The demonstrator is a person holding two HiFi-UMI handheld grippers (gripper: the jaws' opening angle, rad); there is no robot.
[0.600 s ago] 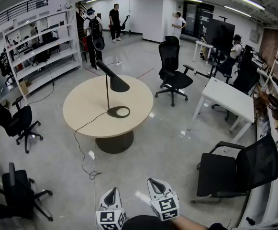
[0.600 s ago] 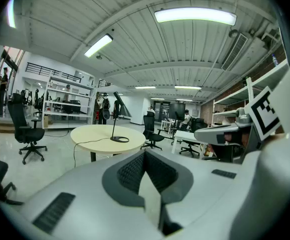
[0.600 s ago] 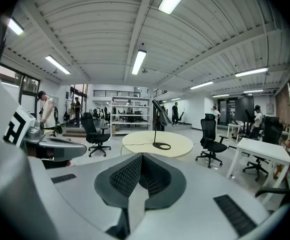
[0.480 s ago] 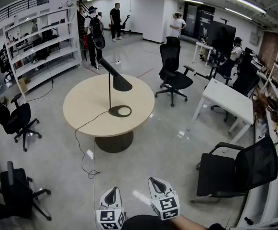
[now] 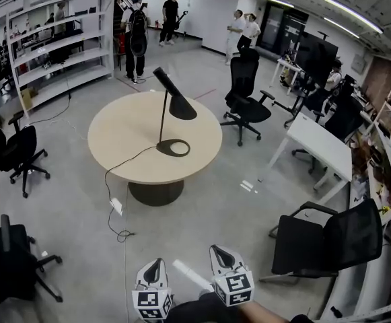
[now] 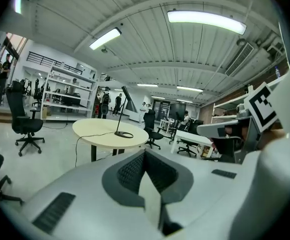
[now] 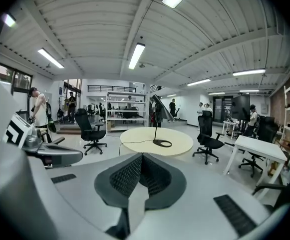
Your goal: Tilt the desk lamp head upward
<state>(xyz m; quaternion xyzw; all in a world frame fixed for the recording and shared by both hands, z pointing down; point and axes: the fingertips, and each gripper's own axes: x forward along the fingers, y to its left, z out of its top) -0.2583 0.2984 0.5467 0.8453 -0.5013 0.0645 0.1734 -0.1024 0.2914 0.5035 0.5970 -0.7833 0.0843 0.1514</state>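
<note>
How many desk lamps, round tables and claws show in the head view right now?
desk lamp: 1
round table: 1
claws: 2, the left claw and the right claw, both shut and empty
Total: 4

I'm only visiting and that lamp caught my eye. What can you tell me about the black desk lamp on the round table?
The desk lamp is black and slender, metal by its look. It has a flat ring-shaped base, a thin upright stem and a cone-shaped head that slants downward. It stands near the middle of the round beige table. Its black cord trails from the base over the table's edge to the floor. Nothing else touches it.
</note>
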